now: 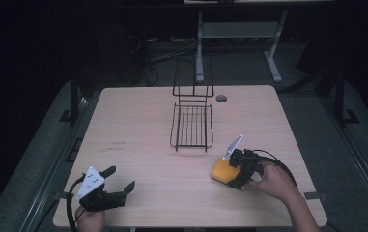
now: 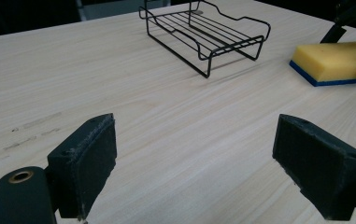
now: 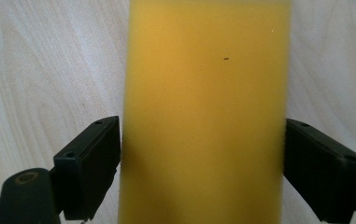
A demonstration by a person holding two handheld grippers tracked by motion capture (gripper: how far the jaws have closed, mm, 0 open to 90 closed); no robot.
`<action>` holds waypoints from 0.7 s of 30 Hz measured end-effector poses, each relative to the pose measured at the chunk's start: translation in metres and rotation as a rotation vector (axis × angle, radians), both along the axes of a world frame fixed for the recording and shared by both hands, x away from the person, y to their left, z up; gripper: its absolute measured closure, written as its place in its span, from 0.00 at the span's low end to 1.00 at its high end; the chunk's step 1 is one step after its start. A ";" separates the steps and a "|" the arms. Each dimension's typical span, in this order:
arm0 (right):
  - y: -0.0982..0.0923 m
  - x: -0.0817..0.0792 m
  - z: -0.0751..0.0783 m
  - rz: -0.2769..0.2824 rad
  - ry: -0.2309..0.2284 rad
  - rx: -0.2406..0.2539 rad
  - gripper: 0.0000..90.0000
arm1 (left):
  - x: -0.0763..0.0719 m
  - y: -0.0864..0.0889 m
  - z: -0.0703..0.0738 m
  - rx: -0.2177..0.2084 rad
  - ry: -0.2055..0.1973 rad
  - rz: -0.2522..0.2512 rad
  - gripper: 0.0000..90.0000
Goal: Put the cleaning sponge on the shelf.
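A yellow sponge (image 1: 222,170) with a blue underside lies flat on the wooden table (image 1: 138,121), at the front right. My right gripper (image 1: 231,172) is lowered over it and stands open, one jaw on each long side of the sponge (image 3: 206,93), pads at or just off its edges. My left gripper (image 1: 121,178) hovers open at the front left with nothing between its pads (image 2: 87,163). From the left gripper view, the sponge (image 2: 334,60) shows far right.
A black wire rack (image 1: 191,125) with a tall back loop stands at the middle rear of the table; in the left gripper view the rack (image 2: 208,32) is ahead. A round cable hole (image 1: 221,98) sits behind it. Bare wood lies between the two grippers.
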State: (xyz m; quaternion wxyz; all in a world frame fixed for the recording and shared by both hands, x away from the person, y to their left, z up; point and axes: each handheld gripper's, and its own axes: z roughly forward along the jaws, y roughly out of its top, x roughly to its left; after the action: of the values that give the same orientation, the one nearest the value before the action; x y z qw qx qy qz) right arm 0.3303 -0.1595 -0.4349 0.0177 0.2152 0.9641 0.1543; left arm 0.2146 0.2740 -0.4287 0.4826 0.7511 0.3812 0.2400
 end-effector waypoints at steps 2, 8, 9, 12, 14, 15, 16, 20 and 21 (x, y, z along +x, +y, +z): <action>0.001 0.000 -0.001 0.002 0.001 -0.005 0.17 | 0.000 0.000 0.000 -0.001 0.001 0.001 0.14; 0.002 0.001 -0.004 0.005 0.004 -0.014 0.17 | 0.000 0.001 0.000 0.000 0.001 0.000 0.14; 0.003 0.001 -0.005 0.005 0.006 -0.016 0.17 | 0.000 0.001 0.000 0.001 0.001 0.001 0.14; 0.003 0.000 -0.006 0.003 0.009 -0.017 0.17 | 0.000 0.001 0.000 0.001 0.001 0.001 0.14; 0.003 0.000 -0.007 0.006 0.006 -0.018 0.17 | 0.000 0.001 0.001 0.002 0.002 0.000 0.14; 0.003 0.000 -0.008 0.005 0.010 -0.019 0.17 | 0.000 0.001 0.001 0.003 0.000 0.000 0.14; 0.003 0.000 -0.008 0.007 0.009 -0.020 0.17 | 0.000 0.001 0.001 0.003 0.000 0.000 0.14; 0.003 0.000 -0.008 0.012 0.007 -0.019 0.20 | 0.000 0.001 0.001 0.003 0.000 0.000 0.14; 0.003 0.000 -0.008 0.013 0.007 -0.019 0.21 | 0.000 0.001 0.001 0.003 0.001 0.000 0.14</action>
State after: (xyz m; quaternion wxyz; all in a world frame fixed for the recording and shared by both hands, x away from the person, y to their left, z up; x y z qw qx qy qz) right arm 0.3301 -0.1565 -0.4427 0.0153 0.2095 0.9670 0.1443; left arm 0.2143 0.2752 -0.4282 0.4815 0.7519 0.3810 0.2402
